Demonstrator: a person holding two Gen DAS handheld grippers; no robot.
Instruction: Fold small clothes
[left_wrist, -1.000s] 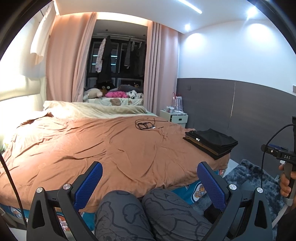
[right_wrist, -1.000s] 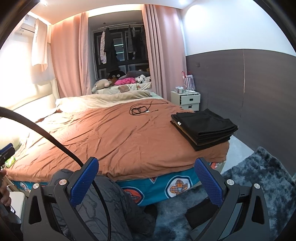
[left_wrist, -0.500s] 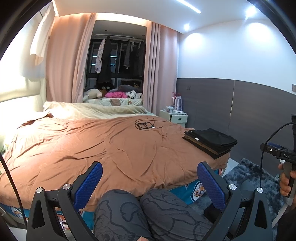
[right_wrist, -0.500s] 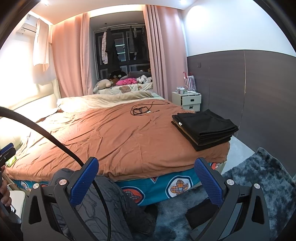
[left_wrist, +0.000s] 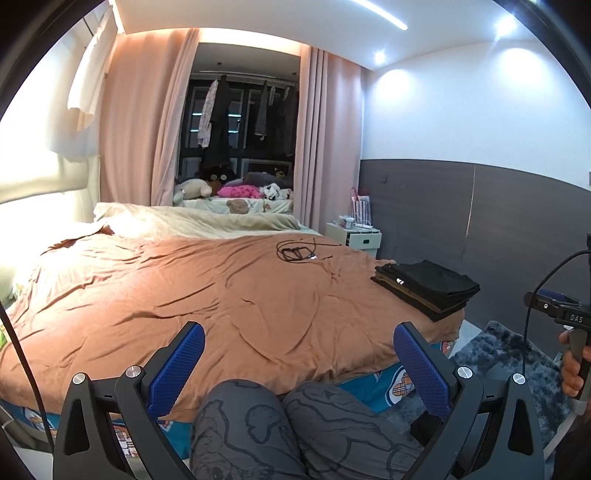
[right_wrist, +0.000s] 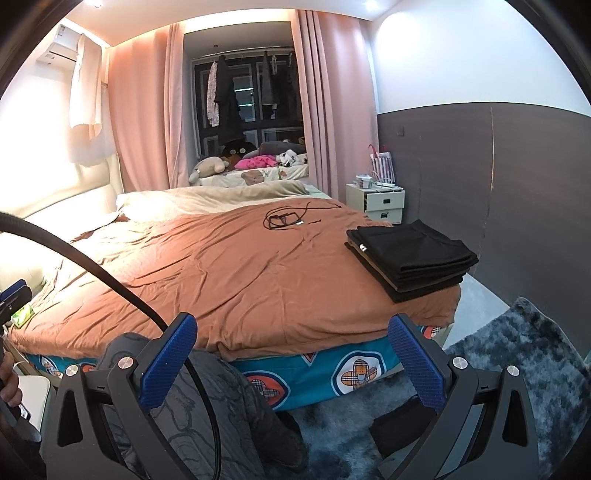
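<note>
A stack of folded dark clothes (left_wrist: 426, 288) lies at the right front corner of the bed; it also shows in the right wrist view (right_wrist: 412, 258). My left gripper (left_wrist: 297, 354) is open and empty, held above the person's knees (left_wrist: 295, 428) in front of the bed. My right gripper (right_wrist: 291, 347) is open and empty, held off the bed's front edge, left of the stack. The right gripper's handle (left_wrist: 561, 317) shows at the right edge of the left wrist view.
The bed has a wrinkled brown cover (left_wrist: 184, 291) (right_wrist: 229, 273). A coiled black cable (left_wrist: 295, 253) (right_wrist: 282, 219) lies at its far side. A white nightstand (right_wrist: 380, 201) stands by the grey wall. A dark shaggy rug (right_wrist: 517, 369) covers the floor at right.
Both grippers have drifted only slightly; the view of the bed has barely shifted. Both stay open and empty.
</note>
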